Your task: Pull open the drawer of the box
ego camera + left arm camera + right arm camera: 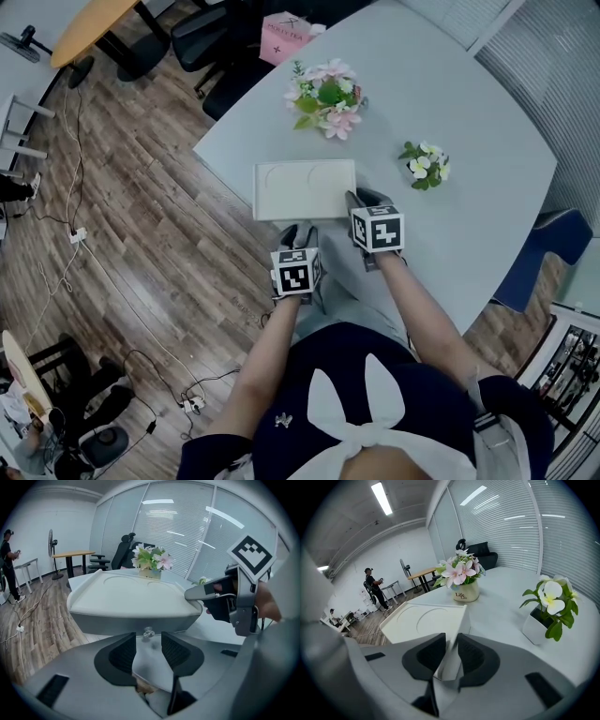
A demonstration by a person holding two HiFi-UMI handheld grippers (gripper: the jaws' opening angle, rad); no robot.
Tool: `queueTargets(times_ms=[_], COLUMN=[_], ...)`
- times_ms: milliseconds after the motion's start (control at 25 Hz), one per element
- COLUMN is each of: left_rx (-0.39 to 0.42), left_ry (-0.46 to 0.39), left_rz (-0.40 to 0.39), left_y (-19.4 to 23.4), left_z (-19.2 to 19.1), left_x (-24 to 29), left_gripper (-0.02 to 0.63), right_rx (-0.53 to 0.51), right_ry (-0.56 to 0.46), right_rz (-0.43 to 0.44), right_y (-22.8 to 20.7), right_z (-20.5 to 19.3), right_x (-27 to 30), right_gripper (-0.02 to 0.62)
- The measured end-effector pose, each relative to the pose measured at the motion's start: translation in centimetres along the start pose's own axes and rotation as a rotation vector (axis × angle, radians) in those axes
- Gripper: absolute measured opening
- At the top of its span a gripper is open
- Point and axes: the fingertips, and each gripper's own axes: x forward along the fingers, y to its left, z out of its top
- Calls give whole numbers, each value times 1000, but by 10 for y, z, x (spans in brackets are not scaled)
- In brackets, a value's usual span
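Note:
A flat white box (305, 187) with two round recesses in its lid lies on the grey table (469, 112), near the table's front edge. Its grey drawer front (131, 623) faces me and carries a small clear knob (148, 631). My left gripper (148, 640) is open, and the knob sits just ahead of the gap between its fingertips, untouched. In the head view the left gripper (298, 232) hangs at the box's near side. My right gripper (451, 644) is closed on the box's near right corner (457, 620), with one finger (206, 591) lying on the lid's rim.
A pot of pink flowers (326, 97) stands behind the box and a small white-flowered plant (425, 165) to its right. The table's edge runs close along the box's left end, over wooden floor. Office chairs (202, 37) and a pink bag (286, 37) are beyond. A person (8, 564) stands far off.

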Motion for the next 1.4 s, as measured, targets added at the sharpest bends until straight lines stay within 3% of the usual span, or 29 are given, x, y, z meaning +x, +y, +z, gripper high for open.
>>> queueTargets(times_ms=[280,760,1080,1400], left_rx=[11,-4,-8,-3], left_ry=[6,6,35,45], left_rz=[-9,4,55,60], left_y=[-2,-7,2,2], left_z=[-3,0,0,-1], left_x=[10,20,21,19], left_gripper=[164,162,81,80], right_rx=[88,38,37,40], right_ry=[-54,-39,-47,-48], right_rz=[18,40,41,45], right_y=[-1,-1,-1,0], right_z=[-2,-2,-1,-2], right_x=[2,3,3,1], right_gripper=[80,84,84,84])
